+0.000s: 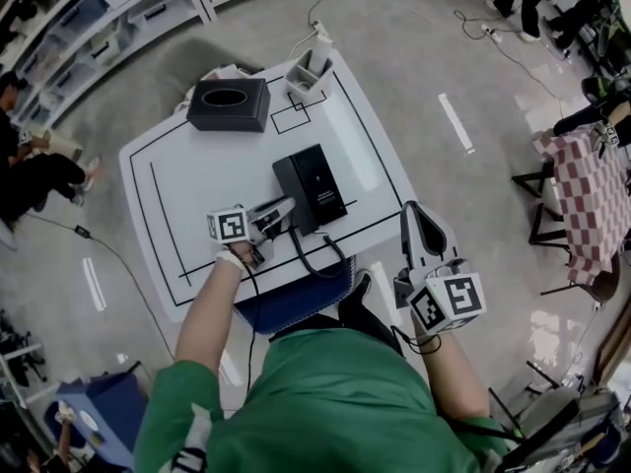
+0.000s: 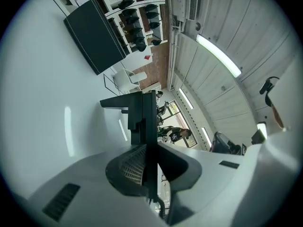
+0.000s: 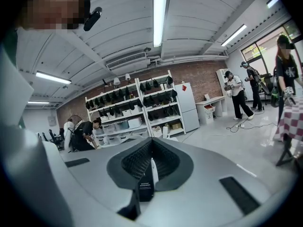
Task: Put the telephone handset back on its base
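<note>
The black telephone base (image 1: pixel 325 187) lies in the middle of the white table (image 1: pixel 187 180). The black handset (image 1: pixel 289 180) is at the base's left side, and my left gripper (image 1: pixel 283 211) is shut on its near end. In the left gripper view the handset (image 2: pixel 144 122) shows edge-on as a dark slab clamped between the jaws of the left gripper (image 2: pixel 150 174), with the table standing rolled at the left. A black cord (image 1: pixel 314 256) runs from the phone over the table's front edge. My right gripper (image 1: pixel 419 227) hangs off the table's right side, its jaws (image 3: pixel 150 174) together and holding nothing.
A black tissue box (image 1: pixel 229 104) and a white holder (image 1: pixel 309 75) stand at the table's far end; the tissue box (image 2: pixel 94 34) also shows in the left gripper view. A chequered table (image 1: pixel 592 200) is at the right. People stand around the room's edges.
</note>
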